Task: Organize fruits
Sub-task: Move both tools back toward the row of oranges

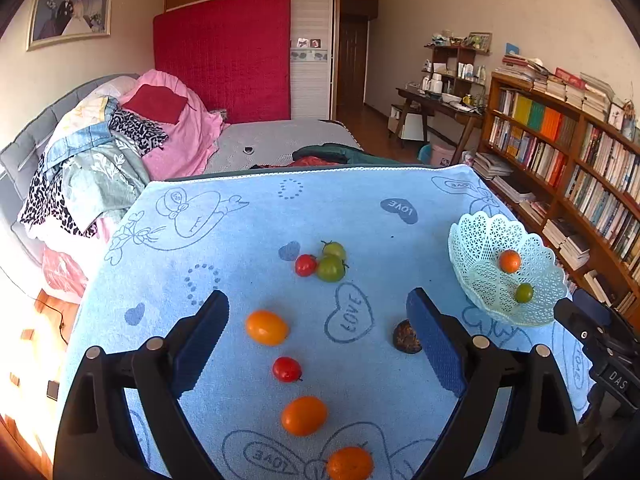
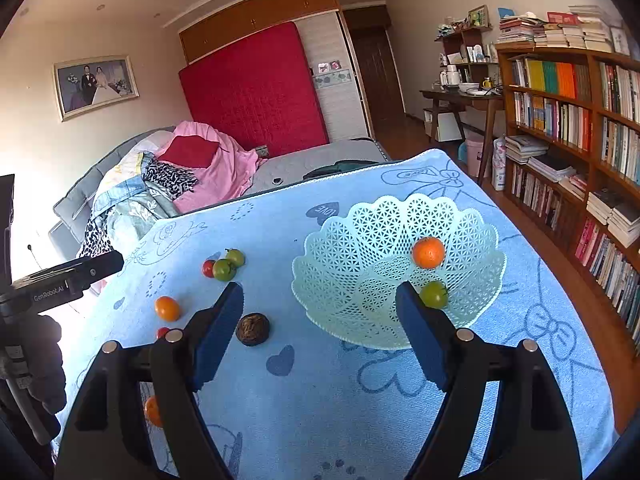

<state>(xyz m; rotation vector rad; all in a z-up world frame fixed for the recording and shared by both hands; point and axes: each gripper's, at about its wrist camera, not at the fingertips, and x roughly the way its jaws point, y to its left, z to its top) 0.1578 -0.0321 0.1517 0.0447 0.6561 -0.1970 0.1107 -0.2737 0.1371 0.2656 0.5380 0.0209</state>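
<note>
Left gripper (image 1: 318, 320) above a blue towel (image 1: 248, 240), fingers (image 1: 200, 340) spread wide apart and holding nothing. Between the fingers: an orange fruit (image 1: 266, 327) near the left pad, a red tomato (image 1: 287, 369) closer to the camera, then a second orange fruit (image 1: 304, 415) and a third (image 1: 349, 463) at the bottom edge. Just inside the right finger, partly hidden by it, a dark wrinkled fruit (image 1: 406, 337). Beyond the fingertips, a touching cluster of one red tomato (image 1: 305, 265) and two green tomatoes (image 1: 332, 260). Outside the right finger, a pale green lattice basket (image 1: 472, 248) holding an orange (image 1: 509, 261) and a green tomato (image 1: 523, 293).

Right gripper (image 2: 320, 296) likewise empty, fingers (image 2: 218, 328) wide apart. Basket rim (image 2: 320, 248) ahead, between the fingertips and past the right one; the green tomato inside (image 2: 433, 294) just beside the right fingertip. Dark fruit (image 2: 252, 329) touching or nearly touching the inner face of the left finger
</note>
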